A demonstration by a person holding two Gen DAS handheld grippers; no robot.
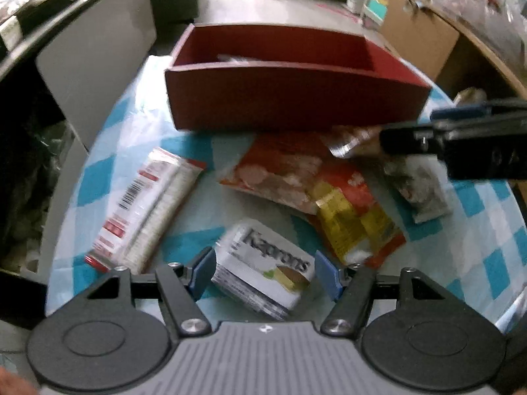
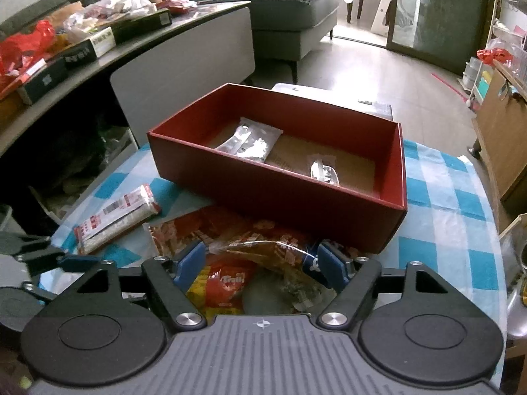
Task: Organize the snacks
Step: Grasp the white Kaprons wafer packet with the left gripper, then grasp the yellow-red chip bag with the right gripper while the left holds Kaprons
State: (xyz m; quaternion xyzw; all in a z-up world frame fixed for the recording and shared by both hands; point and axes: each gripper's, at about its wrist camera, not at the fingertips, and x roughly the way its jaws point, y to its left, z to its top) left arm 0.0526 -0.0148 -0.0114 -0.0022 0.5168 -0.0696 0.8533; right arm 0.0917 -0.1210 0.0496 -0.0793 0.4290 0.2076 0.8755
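Note:
A red box [image 1: 296, 98] [image 2: 263, 197] stands on the blue-checked tablecloth [image 1: 477, 263] with two clear packets [image 2: 250, 138] inside. In front lie a cracker sleeve [image 1: 148, 210] [image 2: 115, 220], an orange bag [image 1: 276, 171], a red-yellow candy bag [image 1: 352, 217] [image 2: 227, 283] and a dark packet [image 1: 418, 187]. My left gripper [image 1: 265, 273] is open around a white Kaproos pack [image 1: 263, 263], with a small gap at the right pad. My right gripper [image 2: 262, 265] [image 1: 408, 126] is open low over the pile, a clear crinkly bag [image 2: 263, 247] between its pads.
A cluttered curved counter [image 2: 66, 49] runs along the left, with a grey panel [image 2: 184, 65] beside the table. A sofa [image 2: 290, 16] stands behind it and a wooden cabinet [image 2: 500, 125] is on the right. The table's round edge is close on both sides.

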